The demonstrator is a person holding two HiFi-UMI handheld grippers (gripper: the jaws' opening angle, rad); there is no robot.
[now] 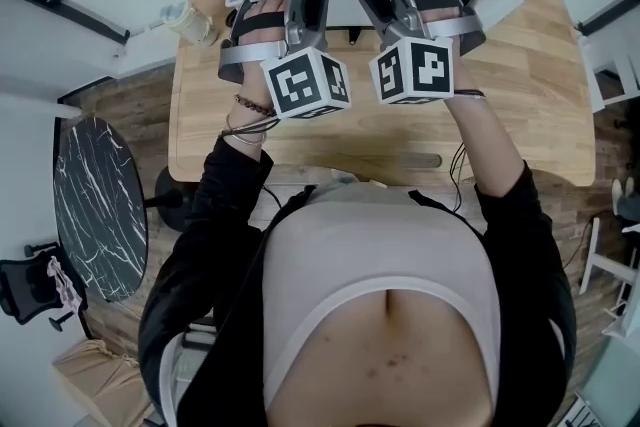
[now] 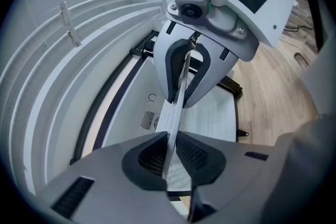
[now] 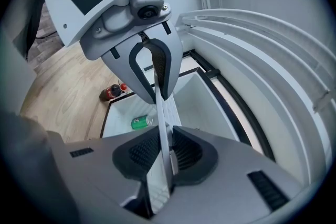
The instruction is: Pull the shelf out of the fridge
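Fridge (image 3: 206, 105) with green can (image 3: 140, 122) inside

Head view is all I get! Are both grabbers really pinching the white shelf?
Observer: Yes. The left gripper view shows the left gripper shut on the shelf's thin edge.
Operator: And the other one?
Observer: The right gripper is clamped on that same edge, pads on both sides.
Operator: What's the green thing behind the shelf?
Observer: A green can, inside the fridge.
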